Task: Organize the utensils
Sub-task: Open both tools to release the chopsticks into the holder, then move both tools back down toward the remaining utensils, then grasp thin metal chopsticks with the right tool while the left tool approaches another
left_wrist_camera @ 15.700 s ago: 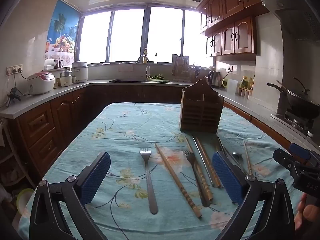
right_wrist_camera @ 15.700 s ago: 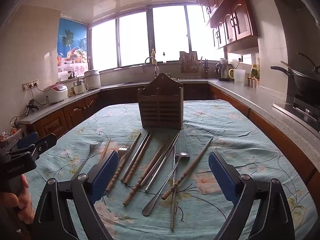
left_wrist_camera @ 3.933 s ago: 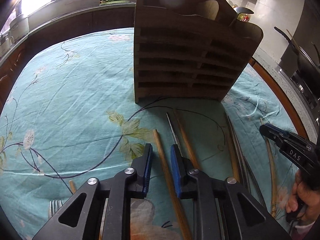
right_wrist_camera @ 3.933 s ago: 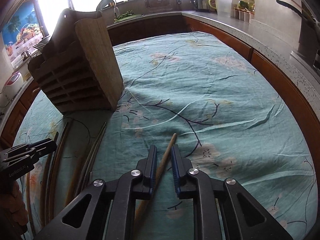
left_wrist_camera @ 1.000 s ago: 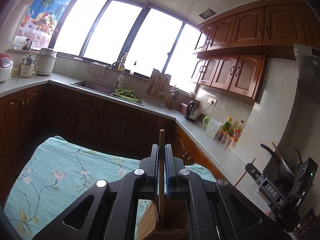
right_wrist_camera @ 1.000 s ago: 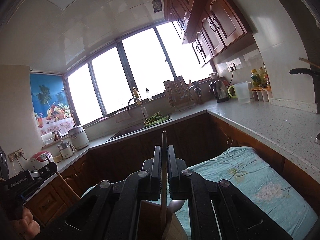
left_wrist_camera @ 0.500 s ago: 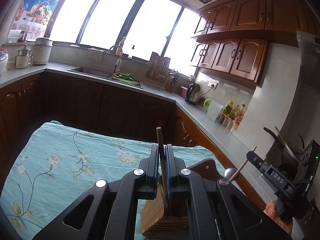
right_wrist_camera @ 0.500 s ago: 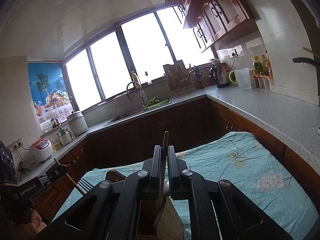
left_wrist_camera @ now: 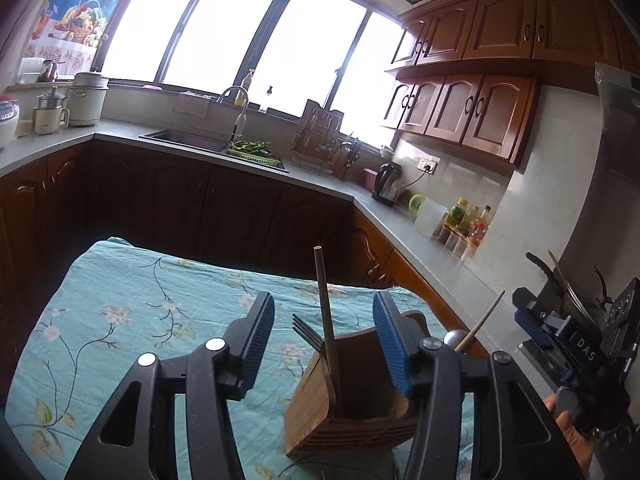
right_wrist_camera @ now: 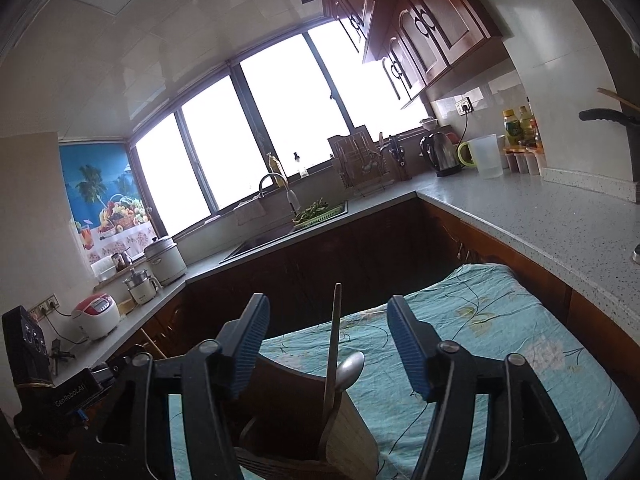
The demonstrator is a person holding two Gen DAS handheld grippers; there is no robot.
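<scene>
Half a second ago both tools were clamped on upright chopsticks; now both have let go and their jaws are opening, the sticks left standing in the holder.

The left tool [left_wrist_camera: 324,344] has its blue pads apart, and a wooden chopstick [left_wrist_camera: 325,312] stands between them without touching either pad. It leans slightly, its lower end down inside the left compartment of the wooden utensil holder [left_wrist_camera: 316,412]. A fork [left_wrist_camera: 305,330] stands just beside it in the same compartment, tines up.

The right tool [right_wrist_camera: 328,348] is likewise released, pads spread wide. A second chopstick [right_wrist_camera: 333,344] rises between them, clear of both, with its foot in the holder [right_wrist_camera: 352,436]. A metal spoon [right_wrist_camera: 351,366] stands beside it, bowl up. From the left wrist view this second stick shows as a slanting tip at the holder's right side, next to the spoon's rounded bowl.

The holder stands on the worktop, which is covered with a teal floral cloth [left_wrist_camera: 120,312]. Beyond it run dark wooden cabinets, a grey counter with a sink [left_wrist_camera: 188,140] and tap, a kettle [left_wrist_camera: 386,180], and bright windows.
</scene>
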